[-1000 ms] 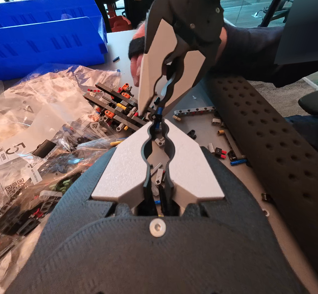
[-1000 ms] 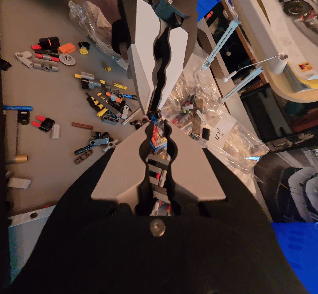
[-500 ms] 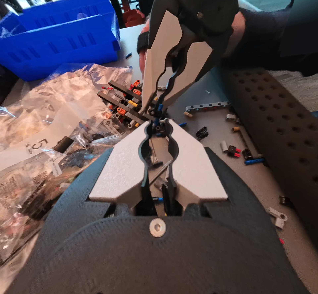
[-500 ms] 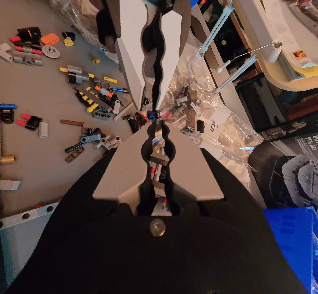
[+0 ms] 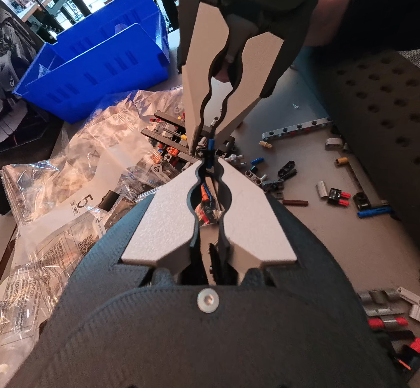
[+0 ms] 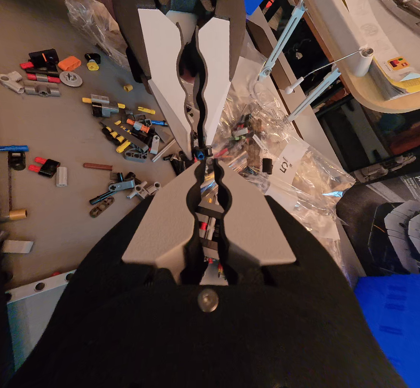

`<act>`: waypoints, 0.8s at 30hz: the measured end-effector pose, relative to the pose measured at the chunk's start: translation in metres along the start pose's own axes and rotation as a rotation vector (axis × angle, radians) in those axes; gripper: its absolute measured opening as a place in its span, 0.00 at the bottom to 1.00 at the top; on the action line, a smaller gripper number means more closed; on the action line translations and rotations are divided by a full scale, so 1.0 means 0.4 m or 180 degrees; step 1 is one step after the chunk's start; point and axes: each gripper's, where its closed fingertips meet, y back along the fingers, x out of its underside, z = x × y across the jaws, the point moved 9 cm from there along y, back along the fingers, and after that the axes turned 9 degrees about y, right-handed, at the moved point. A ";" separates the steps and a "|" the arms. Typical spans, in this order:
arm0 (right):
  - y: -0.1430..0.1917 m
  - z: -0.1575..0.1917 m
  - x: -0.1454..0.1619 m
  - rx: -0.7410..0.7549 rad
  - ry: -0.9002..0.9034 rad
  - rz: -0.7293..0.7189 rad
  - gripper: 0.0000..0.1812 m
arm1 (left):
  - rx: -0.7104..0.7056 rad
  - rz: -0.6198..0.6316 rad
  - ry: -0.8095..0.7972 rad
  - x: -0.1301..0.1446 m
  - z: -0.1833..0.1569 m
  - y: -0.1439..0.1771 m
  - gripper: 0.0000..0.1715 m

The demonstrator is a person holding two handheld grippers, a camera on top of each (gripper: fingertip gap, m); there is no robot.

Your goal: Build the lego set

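The left gripper (image 5: pixel 209 164) and the right gripper (image 6: pixel 205 163) meet tip to tip above the grey table (image 5: pixel 318 236), each pointing at the other. In the left wrist view the left gripper's jaws are closed on a small black connector (image 5: pixel 208 161) with a blue pin (image 5: pixel 211 144) standing out of its far end; the right gripper (image 5: pixel 205 144) comes down from the top of the frame with its fingertips at that pin. The right gripper's jaws stand narrowly parted at the tips, and whether they actually pinch the blue pin cannot be told. In the right wrist view the same joined piece shows as a blue pin (image 6: pixel 199 154) beside a black connector (image 6: pixel 206 151), sitting at the tips of the left gripper (image 6: pixel 200 147) and just ahead of the right gripper's own tips. Below the grippers lies a scatter of loose lego parts: a dark grey beam assembly (image 5: pixel 170 141) with yellow, red and orange pins, a light grey holed beam (image 5: pixel 297 128) farther right, a long blue axle pin (image 5: pixel 373 211) and a brown axle (image 5: pixel 295 202). Clear plastic parts bags (image 5: pixel 75 172) lie to the left of the pile, partly under the left gripper. Two blue bins (image 5: pixel 95 68) stand behind the bags. A dark perforated panel (image 5: pixel 372 109) borders the table on the right.
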 end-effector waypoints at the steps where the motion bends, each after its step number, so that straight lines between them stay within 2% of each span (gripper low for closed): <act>1: 0.000 -0.001 0.000 0.0009 -0.0002 0.0002 0.02 | -0.0002 -0.0015 0.0013 0.000 0.001 0.002 0.03; 8: 0.000 -0.008 0.008 -0.0009 -0.0138 0.0042 0.02 | -0.0310 -0.0034 -0.0128 -0.011 0.011 0.013 0.11; 18: -0.004 -0.006 0.010 -0.0038 -0.0125 0.0073 0.02 | -0.0355 0.0097 -0.0341 -0.014 -0.003 -0.005 0.07; 24: 0.011 -0.013 0.000 0.0077 -0.0073 -0.0051 0.02 | -0.0247 -0.0147 -0.0112 -0.023 0.005 0.009 0.07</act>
